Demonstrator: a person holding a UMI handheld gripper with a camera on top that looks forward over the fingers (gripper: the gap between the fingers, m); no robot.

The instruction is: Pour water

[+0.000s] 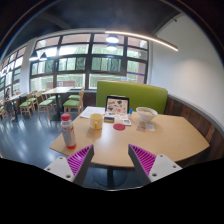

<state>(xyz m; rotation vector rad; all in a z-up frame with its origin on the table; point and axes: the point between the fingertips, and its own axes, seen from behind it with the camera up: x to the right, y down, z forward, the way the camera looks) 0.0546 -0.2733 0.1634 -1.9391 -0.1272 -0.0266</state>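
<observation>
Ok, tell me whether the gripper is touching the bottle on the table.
Apart. In the gripper view the open gripper sits short of the table, and the bottle stands on the tabletop beyond the left finger, with bare table showing between them.

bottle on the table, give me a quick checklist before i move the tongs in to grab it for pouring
1. Tongs open: ok, nothing between the fingers.
2. Bottle upright on the table: ok.
3. Red cap off: not ok, it looks still on.
4. Bottle lined up between the fingers: not ok, it stands beyond the left finger.
5. Yellow cup upright beside the bottle: ok.
6. Water level in the bottle: cannot tell.
</observation>
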